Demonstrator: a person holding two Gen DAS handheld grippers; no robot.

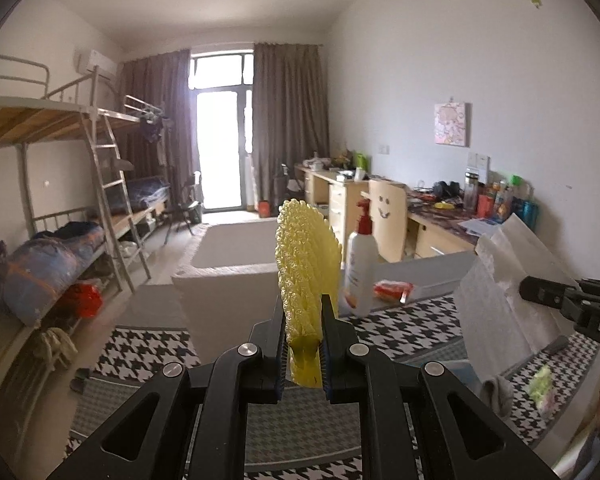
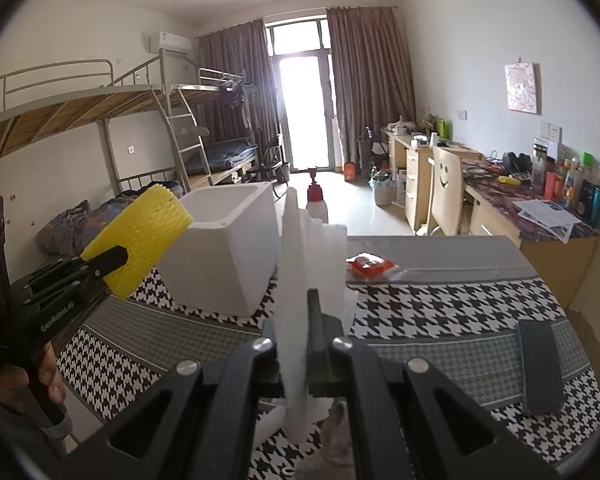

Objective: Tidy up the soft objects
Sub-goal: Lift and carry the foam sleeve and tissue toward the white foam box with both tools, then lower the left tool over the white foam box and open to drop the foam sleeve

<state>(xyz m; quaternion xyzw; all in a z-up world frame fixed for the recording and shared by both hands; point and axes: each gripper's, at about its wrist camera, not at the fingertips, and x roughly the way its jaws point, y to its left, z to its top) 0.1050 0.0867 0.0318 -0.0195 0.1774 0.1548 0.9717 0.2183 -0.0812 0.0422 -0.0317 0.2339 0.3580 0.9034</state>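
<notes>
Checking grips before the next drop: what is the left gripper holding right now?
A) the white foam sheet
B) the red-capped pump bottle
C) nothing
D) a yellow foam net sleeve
D: the left gripper is shut on the yellow foam net sleeve; the white foam sheet sits in the right gripper.

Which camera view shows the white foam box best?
The right wrist view: the white foam box shows its open top and two walls on the houndstooth cloth. In the left wrist view, the yellow foam net partly covers it.

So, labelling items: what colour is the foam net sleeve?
Yellow foam net sleeve; clearest in the right wrist view.
</notes>
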